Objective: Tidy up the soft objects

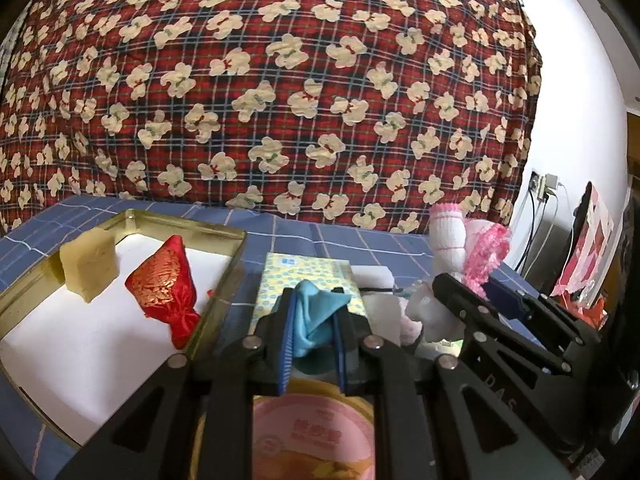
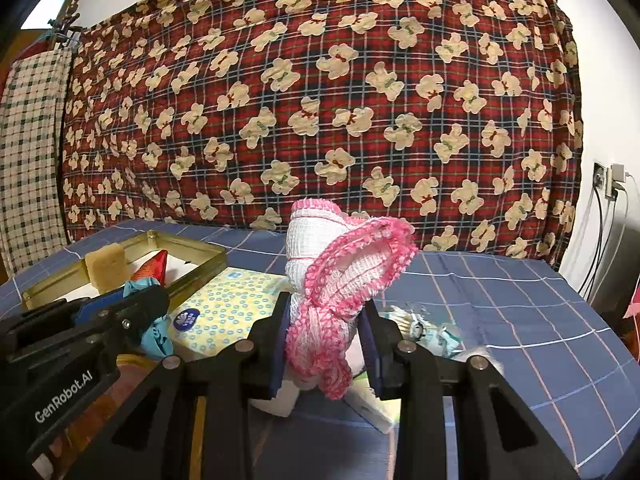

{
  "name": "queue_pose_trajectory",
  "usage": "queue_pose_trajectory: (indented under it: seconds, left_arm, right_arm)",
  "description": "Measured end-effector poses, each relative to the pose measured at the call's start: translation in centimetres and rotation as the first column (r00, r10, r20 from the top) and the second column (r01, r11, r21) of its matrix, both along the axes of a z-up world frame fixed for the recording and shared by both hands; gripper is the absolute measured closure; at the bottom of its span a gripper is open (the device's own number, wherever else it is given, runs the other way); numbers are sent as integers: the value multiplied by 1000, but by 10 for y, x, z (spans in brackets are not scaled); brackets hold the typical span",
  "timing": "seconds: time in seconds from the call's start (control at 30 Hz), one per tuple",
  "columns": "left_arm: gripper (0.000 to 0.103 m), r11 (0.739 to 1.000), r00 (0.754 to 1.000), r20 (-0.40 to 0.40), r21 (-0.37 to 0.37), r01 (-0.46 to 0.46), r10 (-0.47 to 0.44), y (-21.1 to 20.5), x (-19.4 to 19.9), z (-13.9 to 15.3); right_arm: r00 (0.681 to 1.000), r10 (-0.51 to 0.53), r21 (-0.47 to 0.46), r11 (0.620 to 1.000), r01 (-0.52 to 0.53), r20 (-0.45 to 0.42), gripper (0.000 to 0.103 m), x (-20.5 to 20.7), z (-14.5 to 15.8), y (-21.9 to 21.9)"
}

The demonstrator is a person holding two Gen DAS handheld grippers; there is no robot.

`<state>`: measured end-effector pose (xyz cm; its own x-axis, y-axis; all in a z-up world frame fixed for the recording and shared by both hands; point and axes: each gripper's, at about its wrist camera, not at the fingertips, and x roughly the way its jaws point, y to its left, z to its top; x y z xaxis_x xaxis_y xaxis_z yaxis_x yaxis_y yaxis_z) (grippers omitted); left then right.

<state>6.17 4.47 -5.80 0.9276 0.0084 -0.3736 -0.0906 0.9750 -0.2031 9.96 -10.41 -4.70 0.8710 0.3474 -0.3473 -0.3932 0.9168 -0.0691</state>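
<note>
Left gripper (image 1: 312,320) pinches a light-blue cloth (image 1: 314,314) above a pink-lidded tub (image 1: 316,436), beside the gold tray (image 1: 234,256) holding a yellow sponge block (image 1: 89,266) and red satin pouch (image 1: 166,284). Right gripper (image 2: 326,332) clamps a pink-and-white knitted piece (image 2: 340,276) over the blue checked bedsheet (image 2: 520,300), near a yellow tissue pack (image 2: 228,304).

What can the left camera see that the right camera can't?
Only the left camera shows the pink lid under its gripper. Only the right camera shows the checked cloth hanging at the far left. Both show the gold tray, the yellow sponge, the red pouch, the tissue pack, the blue cloth and the pink-and-white knit.
</note>
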Motion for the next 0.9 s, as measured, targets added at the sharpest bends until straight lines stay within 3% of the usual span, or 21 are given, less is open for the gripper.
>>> queue_pose_trajectory:
  seconds: [0.9]
  left_arm:
    - [88, 1000, 997, -74, -15, -18, 17, 26, 9, -4]
  right_arm:
    - [996, 79, -35, 996, -80, -41, 68, 6, -4, 34]
